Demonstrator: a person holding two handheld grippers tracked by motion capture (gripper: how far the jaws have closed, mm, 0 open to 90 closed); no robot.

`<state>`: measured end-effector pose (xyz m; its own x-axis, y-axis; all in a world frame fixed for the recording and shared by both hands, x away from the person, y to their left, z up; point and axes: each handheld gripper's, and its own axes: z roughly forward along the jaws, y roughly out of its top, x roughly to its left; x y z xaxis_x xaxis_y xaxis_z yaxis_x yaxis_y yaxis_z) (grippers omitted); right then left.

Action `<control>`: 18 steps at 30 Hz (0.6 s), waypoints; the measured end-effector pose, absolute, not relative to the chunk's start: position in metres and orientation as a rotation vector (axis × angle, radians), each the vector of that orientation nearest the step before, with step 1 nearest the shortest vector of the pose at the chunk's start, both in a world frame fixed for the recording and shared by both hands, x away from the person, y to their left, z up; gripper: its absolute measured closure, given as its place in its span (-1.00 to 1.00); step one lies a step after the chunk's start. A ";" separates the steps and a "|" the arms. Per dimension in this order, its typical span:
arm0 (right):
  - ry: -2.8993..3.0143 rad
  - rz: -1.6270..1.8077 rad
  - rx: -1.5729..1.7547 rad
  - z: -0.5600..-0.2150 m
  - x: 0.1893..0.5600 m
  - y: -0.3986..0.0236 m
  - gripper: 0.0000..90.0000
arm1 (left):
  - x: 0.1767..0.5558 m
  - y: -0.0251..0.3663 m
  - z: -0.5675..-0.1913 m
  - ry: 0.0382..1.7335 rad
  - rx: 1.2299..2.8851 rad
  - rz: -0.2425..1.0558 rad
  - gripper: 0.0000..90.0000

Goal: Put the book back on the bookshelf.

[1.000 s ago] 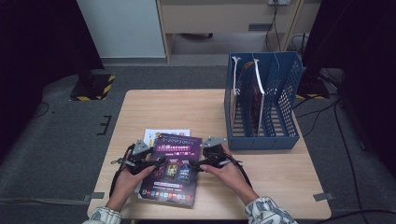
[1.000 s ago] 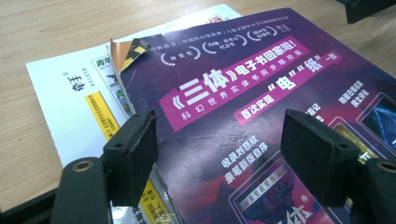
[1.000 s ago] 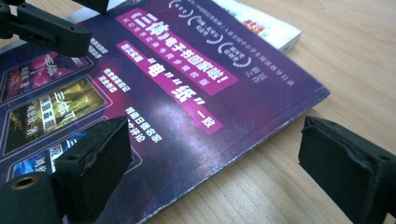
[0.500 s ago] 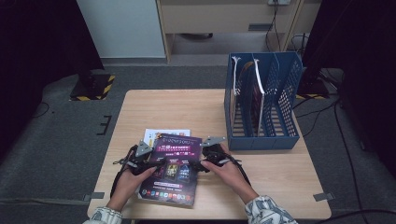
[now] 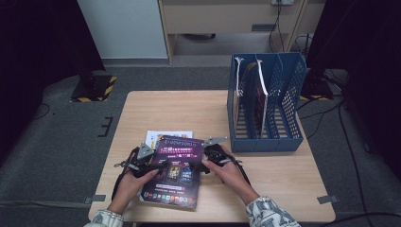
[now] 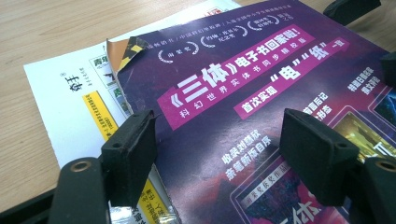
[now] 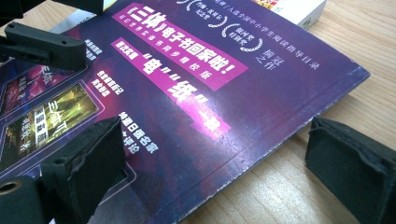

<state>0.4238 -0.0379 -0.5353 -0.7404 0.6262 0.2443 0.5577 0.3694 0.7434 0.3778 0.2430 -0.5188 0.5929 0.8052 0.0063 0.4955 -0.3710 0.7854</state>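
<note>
Both claws are standing open and gripping nothing, the left claw [image 5: 158, 165] and right claw [image 5: 204, 163] straddling opposite edges of the purple magazine [image 5: 174, 170] lying flat on the worktop [image 5: 283, 179], seemingly readying to lift it toward the blue file rack [image 5: 265, 109].

Purple magazine [image 5: 173, 172] (pink banner), blue rack [image 5: 265, 137]

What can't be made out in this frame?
- White booklet, left gripper view: most of it lies hidden under the purple magazine.
- Blue file rack, high view: contents too small and dark to identify.
- Purple magazine, right gripper view: near end cut off by the picture's edge.
</note>
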 end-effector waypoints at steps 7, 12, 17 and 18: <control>2.542 1.335 1.110 -0.536 0.425 -0.038 -0.90 | 0.378 0.243 -0.519 1.029 2.044 0.507 -0.40; 2.552 1.340 1.111 -0.537 0.427 -0.039 -0.92 | 0.378 0.243 -0.519 1.028 2.044 0.508 -0.40; 2.544 1.352 1.109 -0.538 0.428 -0.039 -0.93 | 0.378 0.243 -0.519 1.028 2.043 0.508 -0.40; 2.542 1.353 1.111 -0.539 0.427 -0.039 -0.93 | 0.378 0.243 -0.519 1.028 2.043 0.508 -0.40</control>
<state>0.4270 -0.0388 -0.5385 -0.7395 0.6166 0.2701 0.5684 0.3570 0.7412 0.3777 0.2429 -0.5191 0.5936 0.8047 0.0068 0.4940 -0.3711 0.7863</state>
